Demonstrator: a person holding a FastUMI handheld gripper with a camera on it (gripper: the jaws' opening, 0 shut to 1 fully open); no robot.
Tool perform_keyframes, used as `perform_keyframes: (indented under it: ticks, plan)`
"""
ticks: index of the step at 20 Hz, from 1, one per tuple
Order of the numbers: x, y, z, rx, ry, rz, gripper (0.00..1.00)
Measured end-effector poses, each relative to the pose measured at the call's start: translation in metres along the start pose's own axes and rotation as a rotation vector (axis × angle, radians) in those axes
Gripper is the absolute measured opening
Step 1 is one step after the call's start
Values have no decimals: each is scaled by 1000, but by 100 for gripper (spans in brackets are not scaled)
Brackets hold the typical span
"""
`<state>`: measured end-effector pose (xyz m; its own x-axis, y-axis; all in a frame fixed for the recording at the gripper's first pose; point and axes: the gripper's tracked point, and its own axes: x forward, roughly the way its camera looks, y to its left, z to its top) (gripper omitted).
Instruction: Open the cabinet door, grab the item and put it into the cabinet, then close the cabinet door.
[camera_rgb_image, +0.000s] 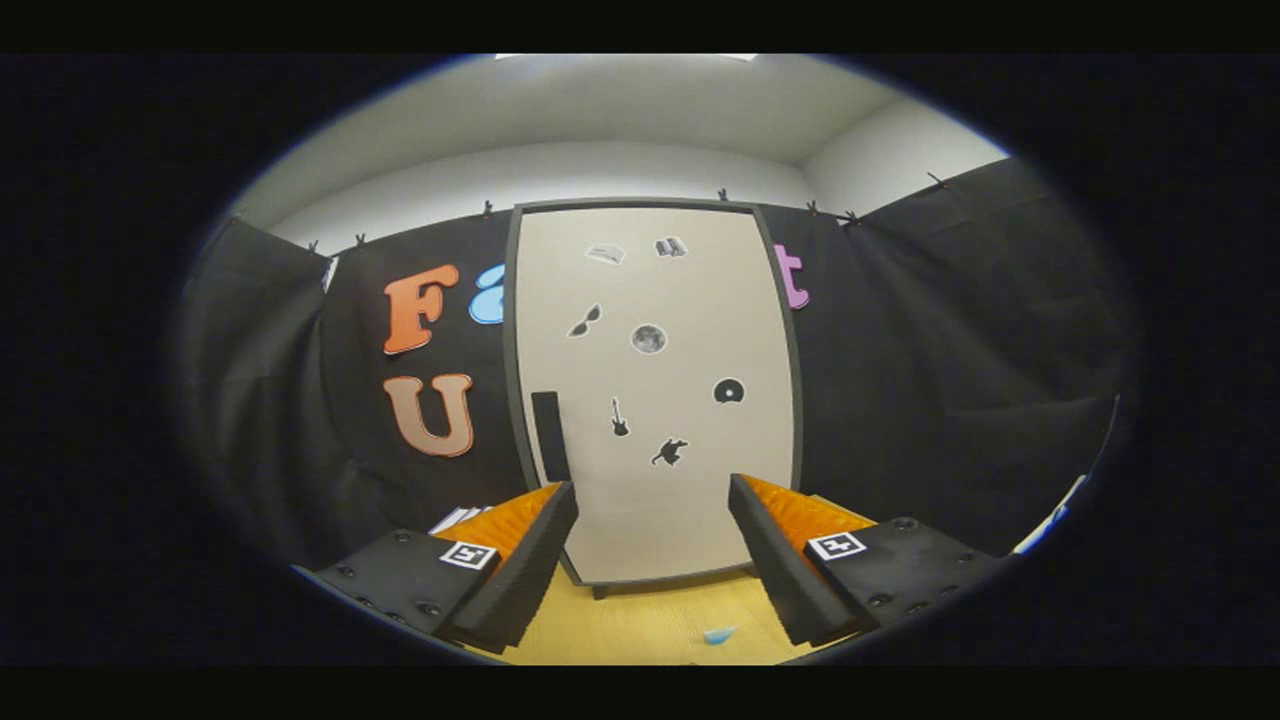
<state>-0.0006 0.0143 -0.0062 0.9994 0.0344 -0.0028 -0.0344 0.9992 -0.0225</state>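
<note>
Dark upright bar handle (549, 436), long axis vertical, on the left edge of the closed pale cabinet door with dark frame (655, 400): beyond the gripper (652, 555) and slightly left. Gripper released, fingers spread, holding nothing. Small light-blue item (719, 634) on wooden tabletop (640, 625), near, between the fingers; shape hard to make out.

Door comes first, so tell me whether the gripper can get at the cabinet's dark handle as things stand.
Probably yes. The gripper is open, and the handle stands on the shut door just beyond one finger, with nothing between. It is off to that side, so the gripper must shift over.
</note>
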Motion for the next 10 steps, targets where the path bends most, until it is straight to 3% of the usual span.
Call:
perform_keyframes:
  ticks: [10]
  plan:
    - [37,44,-8,-30,26,65,98]
